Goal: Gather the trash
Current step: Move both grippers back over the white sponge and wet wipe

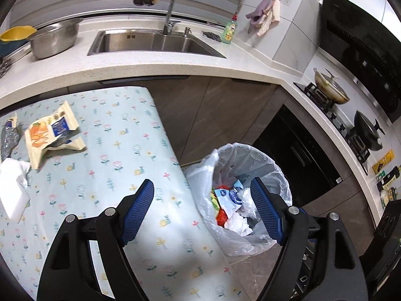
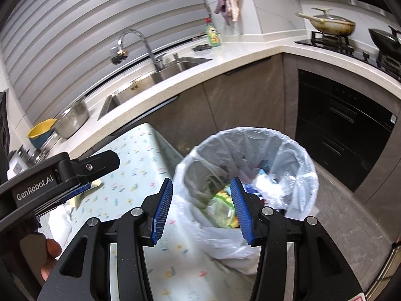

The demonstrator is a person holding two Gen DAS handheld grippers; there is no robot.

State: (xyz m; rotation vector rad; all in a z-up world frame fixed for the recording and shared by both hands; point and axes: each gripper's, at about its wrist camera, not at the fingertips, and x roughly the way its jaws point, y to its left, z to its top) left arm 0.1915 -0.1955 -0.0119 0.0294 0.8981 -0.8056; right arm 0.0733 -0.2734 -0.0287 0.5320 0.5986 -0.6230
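Note:
A bin lined with a clear bag (image 1: 250, 165) (image 2: 250, 145) stands on the floor beside a table with a floral cloth (image 1: 120, 150) (image 2: 140, 165). It holds wrappers and crumpled paper. My left gripper (image 1: 201, 200) is open and empty above the table's right edge and the bin. My right gripper (image 2: 201, 199) is open and empty above the bin's near rim. On the table's left lie an orange-and-cream snack wrapper (image 1: 50, 133), a silvery wrapper (image 1: 8, 138) and a white tissue and block (image 1: 12, 188). The left gripper's body (image 2: 50, 175) shows in the right wrist view.
A white counter (image 1: 150, 67) with a steel sink (image 1: 155, 42), tap, colander (image 1: 55, 37) and green soap bottle (image 1: 229, 31) runs behind. A stove with pans (image 1: 330, 87) and a dark oven (image 1: 300, 150) stand at right. Grey floor surrounds the bin.

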